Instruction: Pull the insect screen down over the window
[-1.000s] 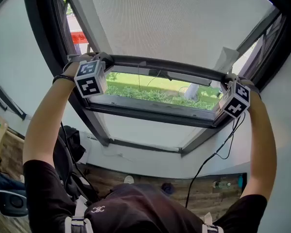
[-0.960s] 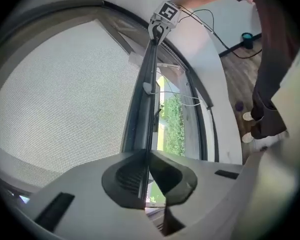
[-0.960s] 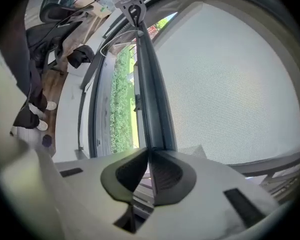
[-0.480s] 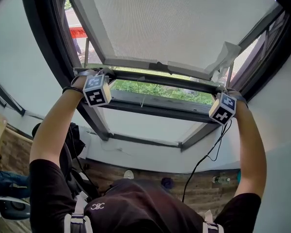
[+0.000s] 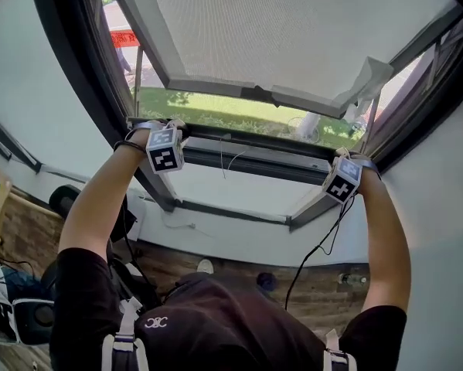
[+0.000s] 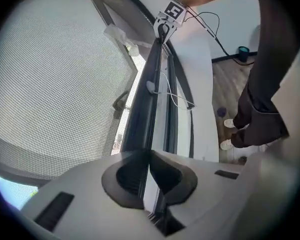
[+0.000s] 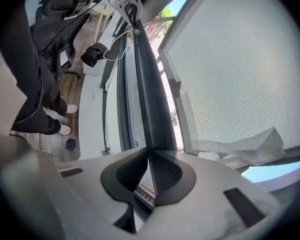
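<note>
White wall [image 5: 30,91] and a dark window frame [image 5: 69,76] ringed the scene, with grass [image 5: 216,114] bright just above the pull bar [image 5: 254,139]. Higher still was the insect screen mesh [image 5: 277,29]. On the bar's left end the left gripper [image 5: 155,127] was pinched tight on its thin lip. At the bar's right end, the right gripper [image 5: 347,161] was clamped likewise. Below the bar's middle dangled a thin cord [image 5: 222,161].

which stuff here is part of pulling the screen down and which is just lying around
In the job: insect screen, its pull bar, left tool and right tool, both shut on that bar, window frame.
Lying about: office chair, white cloth at the window corner, small dark object on the floor.
</note>
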{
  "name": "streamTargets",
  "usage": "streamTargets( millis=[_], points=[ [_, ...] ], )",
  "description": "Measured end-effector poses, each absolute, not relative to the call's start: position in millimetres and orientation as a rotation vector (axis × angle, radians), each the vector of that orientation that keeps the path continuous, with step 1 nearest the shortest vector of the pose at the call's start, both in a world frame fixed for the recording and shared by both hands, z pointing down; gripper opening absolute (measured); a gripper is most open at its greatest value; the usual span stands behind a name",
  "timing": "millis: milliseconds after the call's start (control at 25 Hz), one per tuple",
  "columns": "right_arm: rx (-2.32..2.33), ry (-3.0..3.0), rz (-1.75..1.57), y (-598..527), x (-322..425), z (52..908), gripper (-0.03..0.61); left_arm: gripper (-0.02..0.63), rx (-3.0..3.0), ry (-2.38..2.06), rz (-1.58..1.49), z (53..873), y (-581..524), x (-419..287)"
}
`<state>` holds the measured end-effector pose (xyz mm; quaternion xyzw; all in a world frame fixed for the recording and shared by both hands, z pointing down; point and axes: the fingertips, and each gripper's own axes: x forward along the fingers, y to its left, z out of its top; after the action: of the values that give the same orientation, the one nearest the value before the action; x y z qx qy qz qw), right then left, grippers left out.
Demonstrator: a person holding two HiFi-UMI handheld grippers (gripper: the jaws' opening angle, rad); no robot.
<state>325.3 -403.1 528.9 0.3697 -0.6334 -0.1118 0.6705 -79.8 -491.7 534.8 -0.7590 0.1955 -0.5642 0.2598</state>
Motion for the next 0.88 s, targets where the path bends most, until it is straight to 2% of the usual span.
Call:
streamTargets(
  millis=[440, 880],
  points=[
    [0.758, -1.419, -0.211, -403, 327, 603, 0.035, 0.018, -2.080, 0.453, -1.644, 618, -491, -79],
    [0.786, -1.395, -0.271, -405, 324, 635, 0.089, 0.042, -2.074, 0.499, -1.596, 655, -494, -80]
  ],
)
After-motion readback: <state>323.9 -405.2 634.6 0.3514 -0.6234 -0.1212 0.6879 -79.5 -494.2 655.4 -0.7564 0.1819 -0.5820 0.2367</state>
